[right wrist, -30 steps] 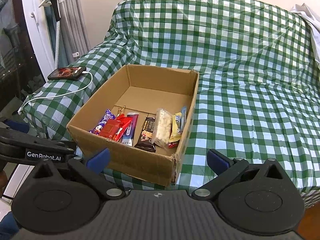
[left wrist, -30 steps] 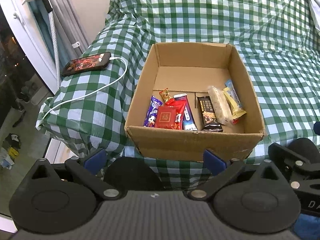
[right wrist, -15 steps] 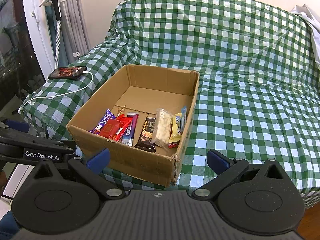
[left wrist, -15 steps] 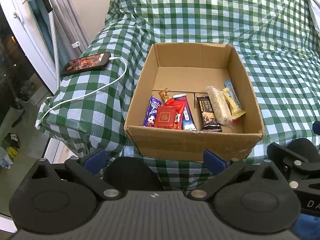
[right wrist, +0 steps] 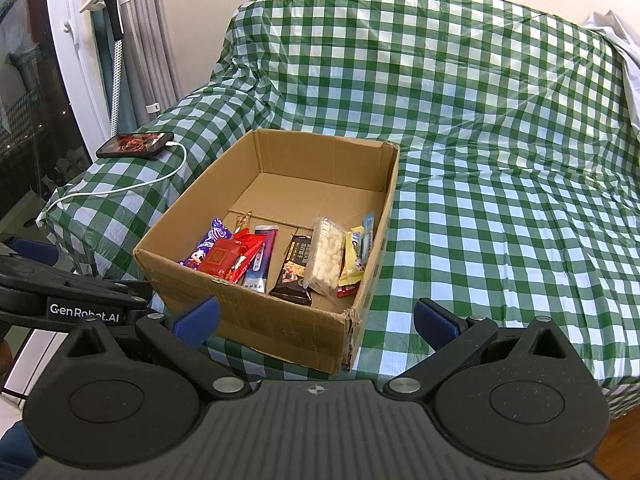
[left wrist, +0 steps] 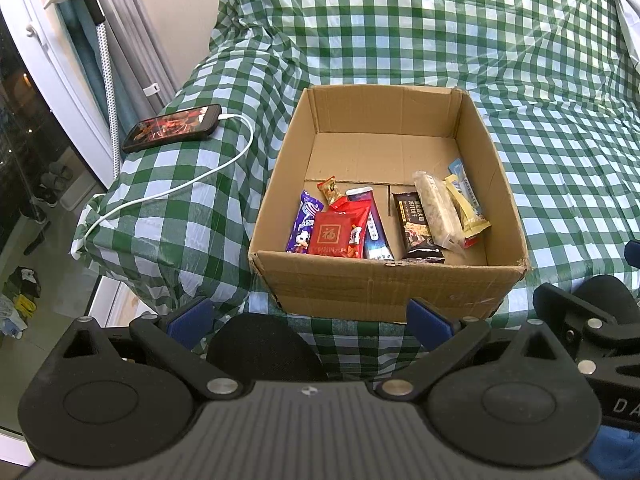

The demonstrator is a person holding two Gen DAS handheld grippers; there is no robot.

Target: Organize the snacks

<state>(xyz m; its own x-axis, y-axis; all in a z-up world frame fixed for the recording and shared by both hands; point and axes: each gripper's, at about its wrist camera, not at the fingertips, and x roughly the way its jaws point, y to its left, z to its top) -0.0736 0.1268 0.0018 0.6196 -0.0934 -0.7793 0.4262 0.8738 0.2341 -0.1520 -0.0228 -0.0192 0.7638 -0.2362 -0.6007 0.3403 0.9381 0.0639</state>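
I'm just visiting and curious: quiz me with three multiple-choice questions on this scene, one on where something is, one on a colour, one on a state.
1. Where is the phone?
A. inside the box
B. on the checked cloth, left of the box
C. on the floor

2. What colour is the square packet on top of the left pile of snacks?
A. red
B. green
C. white

3. How do the two grippers stand?
A. both open, empty
B. both shut on snacks
C. one holds the box

Answers:
1 B: the phone lies on the cloth beside the box, its cable plugged in.
2 A: the packet is red.
3 A: the left gripper and right gripper both have their fingers wide apart with nothing between.
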